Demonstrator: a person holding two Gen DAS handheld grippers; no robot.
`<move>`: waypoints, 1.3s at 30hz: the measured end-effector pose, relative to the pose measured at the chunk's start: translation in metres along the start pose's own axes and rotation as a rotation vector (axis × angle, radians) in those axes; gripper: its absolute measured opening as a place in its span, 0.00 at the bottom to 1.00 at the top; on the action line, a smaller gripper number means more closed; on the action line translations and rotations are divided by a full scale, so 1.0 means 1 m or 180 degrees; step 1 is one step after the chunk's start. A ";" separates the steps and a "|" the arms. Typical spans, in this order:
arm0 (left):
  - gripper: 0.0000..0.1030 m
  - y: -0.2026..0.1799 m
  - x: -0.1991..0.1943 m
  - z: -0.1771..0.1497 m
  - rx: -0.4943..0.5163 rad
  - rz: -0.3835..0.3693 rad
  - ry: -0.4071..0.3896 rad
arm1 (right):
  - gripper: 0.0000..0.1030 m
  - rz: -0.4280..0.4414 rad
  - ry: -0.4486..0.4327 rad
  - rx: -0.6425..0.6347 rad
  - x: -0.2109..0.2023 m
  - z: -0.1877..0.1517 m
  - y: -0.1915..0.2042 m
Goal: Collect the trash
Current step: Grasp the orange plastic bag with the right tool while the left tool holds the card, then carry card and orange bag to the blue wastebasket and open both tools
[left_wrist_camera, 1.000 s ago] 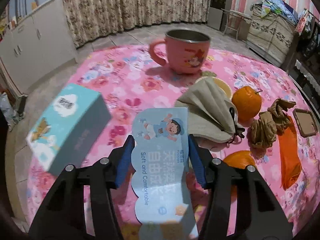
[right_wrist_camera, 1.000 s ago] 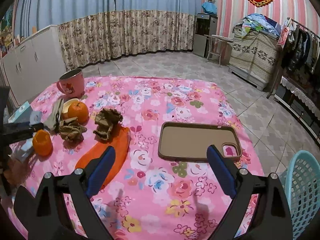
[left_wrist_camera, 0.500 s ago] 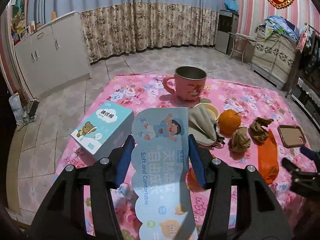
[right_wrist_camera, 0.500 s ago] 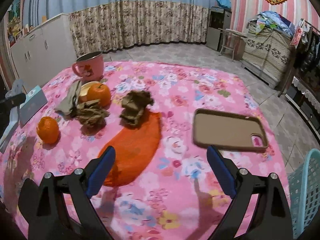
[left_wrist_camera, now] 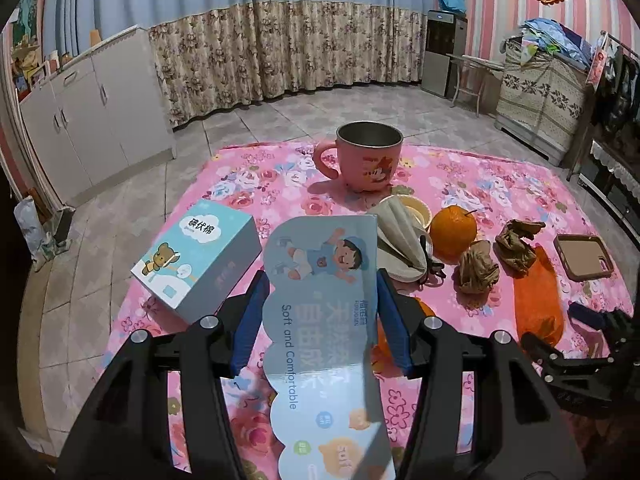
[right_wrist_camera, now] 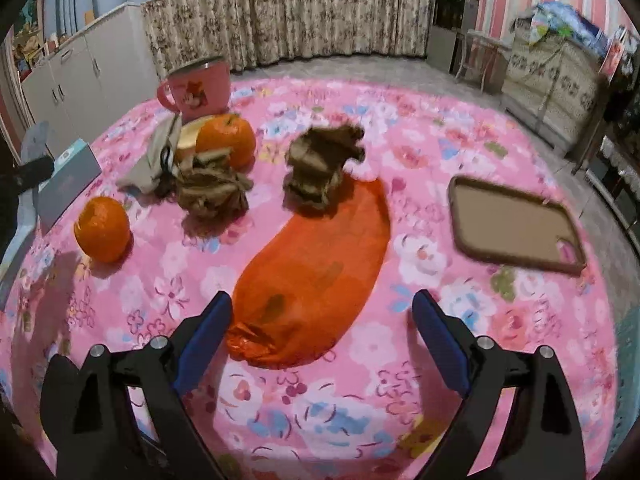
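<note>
My left gripper (left_wrist_camera: 320, 320) is shut on a pale blue printed packaging card (left_wrist_camera: 324, 320) and holds it above the table's left edge. My right gripper (right_wrist_camera: 320, 336) is open and empty, low over the near end of an orange plastic bag (right_wrist_camera: 320, 272) lying flat on the pink floral tablecloth (right_wrist_camera: 360, 400). Two crumpled brown paper wads (right_wrist_camera: 212, 192) (right_wrist_camera: 320, 168) lie beyond the bag; the right one rests on its far end. In the left wrist view the bag (left_wrist_camera: 538, 304) and the wads (left_wrist_camera: 478, 268) (left_wrist_camera: 516, 244) lie at the right.
A pink mug (left_wrist_camera: 368, 160), a beige folded cloth (left_wrist_camera: 400, 240), two oranges (right_wrist_camera: 226, 140) (right_wrist_camera: 102, 228), a blue tissue box (left_wrist_camera: 196, 264) and a brown phone case (right_wrist_camera: 516, 224) lie on the table. A teal basket rim (right_wrist_camera: 628, 344) shows at the right edge.
My left gripper has risen and drawn back with the card. My right gripper has moved left and lower, from the phone case to the near end of the orange bag.
</note>
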State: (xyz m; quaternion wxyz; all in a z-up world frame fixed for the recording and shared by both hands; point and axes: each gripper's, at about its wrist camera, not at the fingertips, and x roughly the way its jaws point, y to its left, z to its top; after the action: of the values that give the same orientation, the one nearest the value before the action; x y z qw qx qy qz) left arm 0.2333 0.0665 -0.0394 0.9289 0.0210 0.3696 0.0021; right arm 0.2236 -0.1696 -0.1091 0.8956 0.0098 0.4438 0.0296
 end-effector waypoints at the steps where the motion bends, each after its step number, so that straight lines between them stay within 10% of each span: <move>1: 0.51 -0.001 0.001 0.000 0.0013 0.0004 0.0000 | 0.73 -0.0026 -0.0015 -0.0030 -0.001 0.000 0.000; 9: 0.51 -0.006 0.003 -0.001 0.0056 0.0035 0.0012 | 0.16 0.0133 -0.0075 0.0100 -0.007 0.002 -0.028; 28: 0.51 0.015 -0.004 0.007 -0.0107 -0.0042 -0.0044 | 0.16 0.0081 -0.0533 0.0346 -0.082 0.000 -0.091; 39: 0.50 -0.021 -0.049 0.024 0.0192 0.0024 -0.0502 | 0.16 -0.0022 -0.0742 0.0219 -0.115 -0.002 -0.109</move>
State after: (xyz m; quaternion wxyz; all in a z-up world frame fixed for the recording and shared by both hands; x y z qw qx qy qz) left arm 0.2140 0.0432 0.0112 0.9541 0.0504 0.2951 -0.0072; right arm 0.1570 -0.2851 -0.0236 0.9403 0.0424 0.3375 0.0099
